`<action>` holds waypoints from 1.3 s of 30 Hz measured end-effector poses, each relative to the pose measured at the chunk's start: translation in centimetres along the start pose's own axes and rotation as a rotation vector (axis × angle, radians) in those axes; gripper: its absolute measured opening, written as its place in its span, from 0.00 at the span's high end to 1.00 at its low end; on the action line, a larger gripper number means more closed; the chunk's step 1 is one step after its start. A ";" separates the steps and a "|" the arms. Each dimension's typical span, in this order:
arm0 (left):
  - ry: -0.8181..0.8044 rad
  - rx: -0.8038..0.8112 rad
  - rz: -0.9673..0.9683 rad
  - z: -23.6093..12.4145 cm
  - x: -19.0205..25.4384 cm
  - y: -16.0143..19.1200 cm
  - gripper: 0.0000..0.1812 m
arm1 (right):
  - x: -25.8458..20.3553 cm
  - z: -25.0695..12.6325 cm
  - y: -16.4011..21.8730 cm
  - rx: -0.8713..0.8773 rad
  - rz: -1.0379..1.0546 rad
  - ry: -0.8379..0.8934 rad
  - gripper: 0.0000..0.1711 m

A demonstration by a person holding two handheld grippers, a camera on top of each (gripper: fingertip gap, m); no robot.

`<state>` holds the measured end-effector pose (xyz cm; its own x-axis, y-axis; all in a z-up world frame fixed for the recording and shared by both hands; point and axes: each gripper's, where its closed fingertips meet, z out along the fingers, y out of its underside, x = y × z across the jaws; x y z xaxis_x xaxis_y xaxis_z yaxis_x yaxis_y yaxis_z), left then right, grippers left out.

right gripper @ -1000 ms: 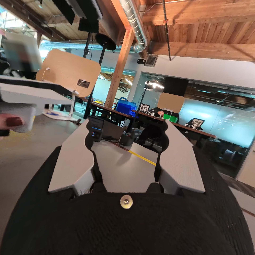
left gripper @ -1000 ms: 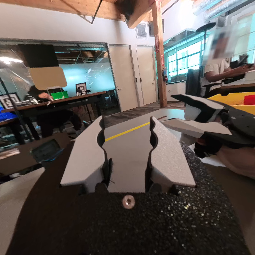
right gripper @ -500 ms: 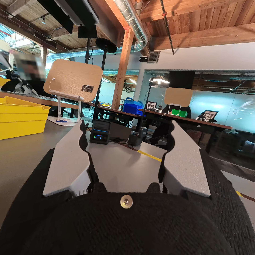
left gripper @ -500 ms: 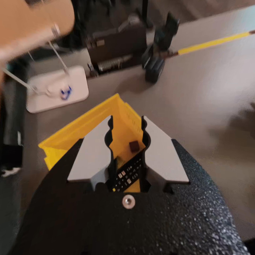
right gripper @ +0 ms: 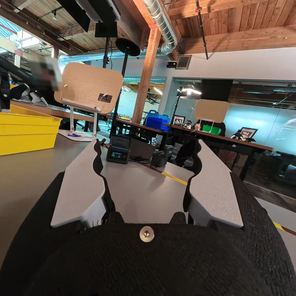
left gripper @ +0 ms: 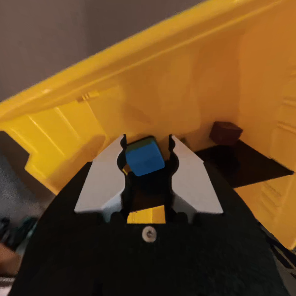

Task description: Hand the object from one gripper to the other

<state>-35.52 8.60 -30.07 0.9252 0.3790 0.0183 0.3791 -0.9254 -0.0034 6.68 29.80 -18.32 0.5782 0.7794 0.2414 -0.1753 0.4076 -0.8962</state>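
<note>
A: We are looking into the deep yellow plastic bin (left gripper: 168, 89); our left gripper (left gripper: 146, 145) is reaching inside, jaws parted, holding nothing.

B: We are seeing the small blue cube (left gripper: 144, 158) on the bin floor, straight ahead between the fingertips, untouched on the right side; the left is unclear.

A: Our right gripper (right gripper: 148, 149) is hovering wide and empty over the grey table (right gripper: 28, 173), farther off.

Left wrist view motion-blurred; right wrist view sharp, daylit, fisheye-warped.

cube (left gripper: 144, 158) in bin (left gripper: 144, 67), between jaws | block (left gripper: 225, 135) right, in corner
</note>
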 end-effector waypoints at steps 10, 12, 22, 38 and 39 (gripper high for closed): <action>-0.078 -0.277 -0.112 2.5 -0.9 3.4 0.68 | -0.3 0.1 0.1 -0.006 -0.007 -0.012 0.33; -0.064 -0.245 -0.097 2.5 -0.7 2.7 0.70 | -0.3 0.1 0.1 -0.007 -0.006 -0.013 0.33; 0.072 0.040 0.020 0.5 2.5 -2.6 0.71 | -0.4 0.2 0.2 -0.011 -0.010 -0.018 0.34; 1.082 1.194 0.413 -25.7 31.8 0.3 0.72 | -2.5 -0.9 -1.0 0.025 -0.030 -0.103 0.41; 1.144 1.248 0.420 -25.6 33.6 0.8 0.71 | -2.8 -1.3 -1.4 0.026 -0.045 -0.112 0.42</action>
<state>-4.53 20.31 -3.84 0.6874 -0.5707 0.4492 0.4292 -0.1797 -0.8852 6.35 26.37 -18.25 0.4937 0.8077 0.3223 -0.1725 0.4541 -0.8741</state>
